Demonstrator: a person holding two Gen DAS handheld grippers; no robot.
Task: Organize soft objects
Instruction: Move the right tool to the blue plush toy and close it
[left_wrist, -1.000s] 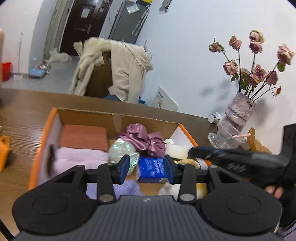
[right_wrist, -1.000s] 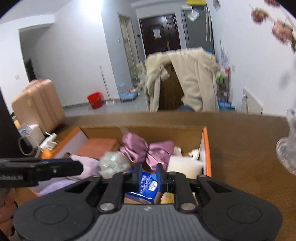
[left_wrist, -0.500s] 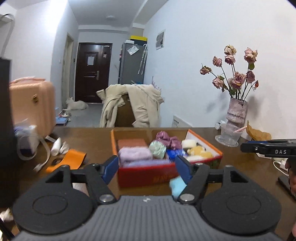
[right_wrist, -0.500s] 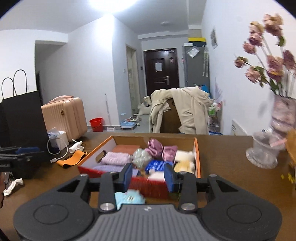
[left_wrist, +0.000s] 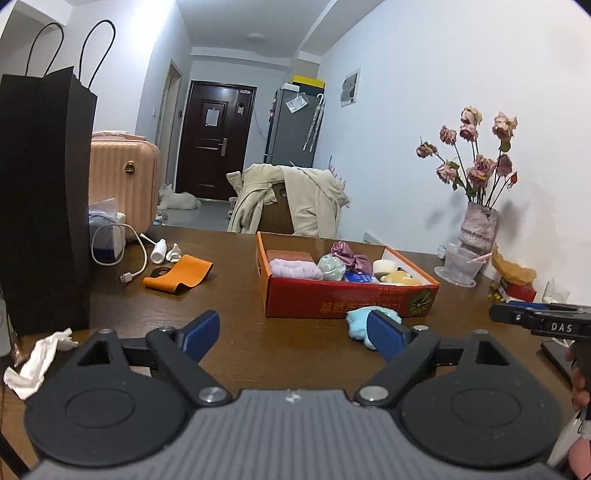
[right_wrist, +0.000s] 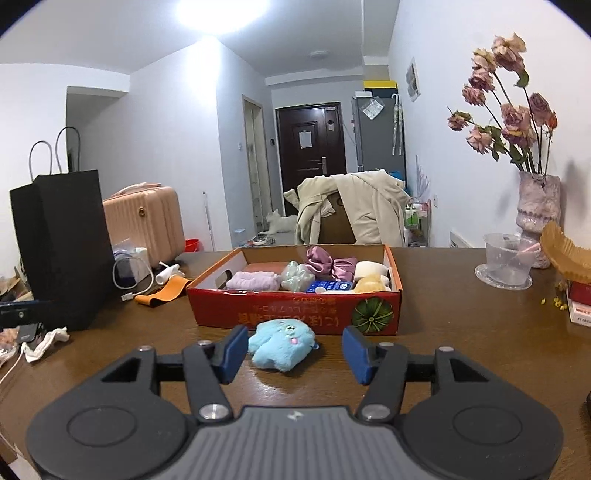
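A red cardboard box (right_wrist: 295, 314) stands on the brown table, holding a lilac towel (right_wrist: 253, 280), a pink satin bow (right_wrist: 325, 264), a blue packet (right_wrist: 330, 286) and other soft items. The box also shows in the left wrist view (left_wrist: 351, 301). A light blue plush toy (right_wrist: 282, 343) lies on the table in front of the box, also in the left wrist view (left_wrist: 360, 325). My right gripper (right_wrist: 295, 350) is open and empty, the plush just beyond its fingertips. My left gripper (left_wrist: 295, 332) is open and empty, back from the box; its right finger partly hides the plush.
A black paper bag (left_wrist: 40, 199) stands at the left with a crumpled tissue (left_wrist: 35, 358) beside it. An orange band (left_wrist: 179, 275), a white cable (left_wrist: 125, 258) lie left of the box. A vase of dried roses (right_wrist: 537, 218), a clear cup (right_wrist: 508, 264) stand at right.
Both grippers have pulled back from over the box to the table's near side and opened wider. The blue plush now lies in front of the box.
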